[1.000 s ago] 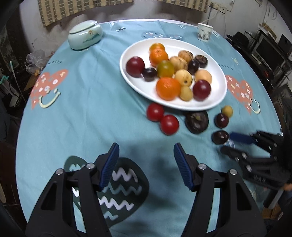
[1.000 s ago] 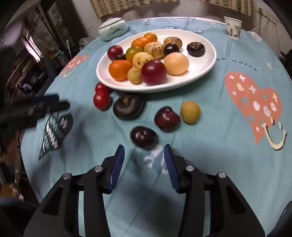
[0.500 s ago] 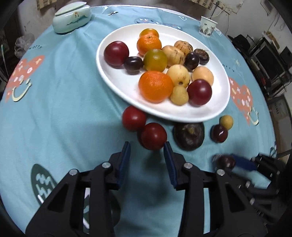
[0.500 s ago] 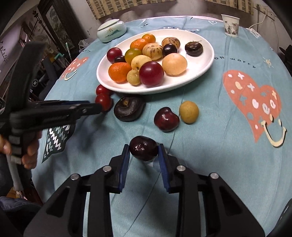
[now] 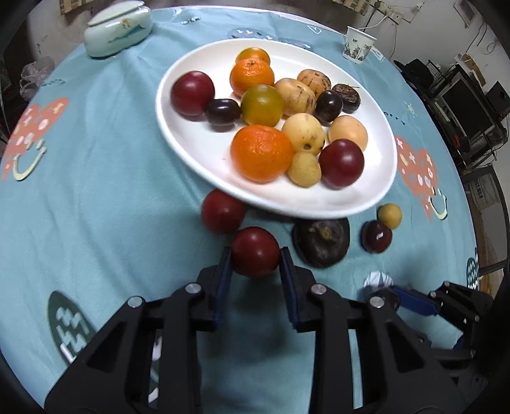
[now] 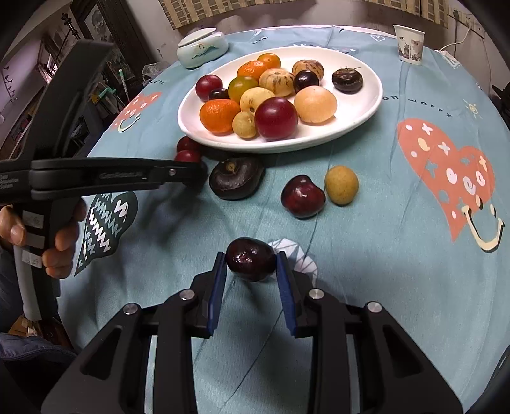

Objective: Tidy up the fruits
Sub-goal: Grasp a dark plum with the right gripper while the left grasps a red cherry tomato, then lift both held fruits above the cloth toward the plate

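A white plate (image 5: 191, 149) holds several oranges, plums and yellow fruits. On the teal cloth in front of it lie a red plum (image 5: 222, 211), a flat dark fruit (image 5: 321, 241), a dark red plum (image 5: 376, 236) and a small yellow fruit (image 5: 389, 216). My left gripper (image 5: 255, 258) is closing on a second red plum (image 5: 254, 246), with both blue pads against its sides. My right gripper (image 6: 250, 256) is shut on a dark purple plum (image 6: 251, 259) that rests on the cloth. In the right wrist view the left gripper (image 6: 194, 170) reaches in from the left and hides most of its plum.
At the far side stand a pale lidded ceramic bowl (image 5: 118, 27) and a paper cup (image 5: 358, 44). A person's hand (image 6: 60, 235) holds the left gripper's handle at the table's left edge. Shelves and clutter surround the round table.
My left gripper moved forward and down to the nearer red plum and its jaws closed on it. My right gripper closed on the dark purple plum and stayed there.
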The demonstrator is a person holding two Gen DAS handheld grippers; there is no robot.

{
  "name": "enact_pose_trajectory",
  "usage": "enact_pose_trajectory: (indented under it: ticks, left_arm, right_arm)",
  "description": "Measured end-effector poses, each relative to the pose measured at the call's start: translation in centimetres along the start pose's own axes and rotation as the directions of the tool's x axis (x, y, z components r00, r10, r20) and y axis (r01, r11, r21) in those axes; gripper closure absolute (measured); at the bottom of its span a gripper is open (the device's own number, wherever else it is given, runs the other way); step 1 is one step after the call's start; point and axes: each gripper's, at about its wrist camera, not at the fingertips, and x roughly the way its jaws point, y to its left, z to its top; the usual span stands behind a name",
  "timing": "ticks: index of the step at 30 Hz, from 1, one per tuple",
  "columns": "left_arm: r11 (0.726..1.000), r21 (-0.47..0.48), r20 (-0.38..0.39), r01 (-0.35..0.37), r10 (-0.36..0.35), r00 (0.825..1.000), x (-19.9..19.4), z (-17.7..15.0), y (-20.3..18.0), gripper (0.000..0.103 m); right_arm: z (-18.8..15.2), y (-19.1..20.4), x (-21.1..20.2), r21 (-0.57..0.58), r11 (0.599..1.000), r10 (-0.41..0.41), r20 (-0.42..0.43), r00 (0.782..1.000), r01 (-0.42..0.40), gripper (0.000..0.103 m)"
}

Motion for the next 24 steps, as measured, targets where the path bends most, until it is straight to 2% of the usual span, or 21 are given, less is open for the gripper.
enact_pose_trajectory:
  ticks: [2,5,7,14,24]
  left_arm:
    - [1.0,0.021,0.016,-0.021,0.02,1.0,-0.9,-0.7,0.1,0.073]
    - [0.992,0.076,0.037,-0.099,0.096,0.995,-2.0,-2.0,-0.3,0.073]
    - [0.989,0.094,0.041,-0.116,0.112,0.993,-2.4,-2.9,-0.6,0.073]
    - [0.987,0.106,0.017,-0.118,0.117,0.993,-2.8,-5.8,-0.7,0.073]
    - [0.98,0.132,0.044,-0.147,0.142,0.989,-3.8,-6.8,-1.3,0.073]
  right_arm:
    - [-0.3,0.2,-0.2,-0.005,1.0,0.002,-0.002,1.0,-0.002,0.071]
    - [-1.1,0.5,-0.4,-0.017,1.0,0.007,-0.007,1.0,-0.007,0.071]
    - [-1.6,0.9,-0.4,-0.031,1.0,0.0,-0.009,1.0,0.0,0.071]
    - [-2.5,1.5,-0.8,-0.059,0.998,-0.009,-0.013,1.0,0.008,0.071]
    - [-3.1,2.5,-0.6,-0.081,0.997,-0.011,-0.022,1.0,0.009,0.071]
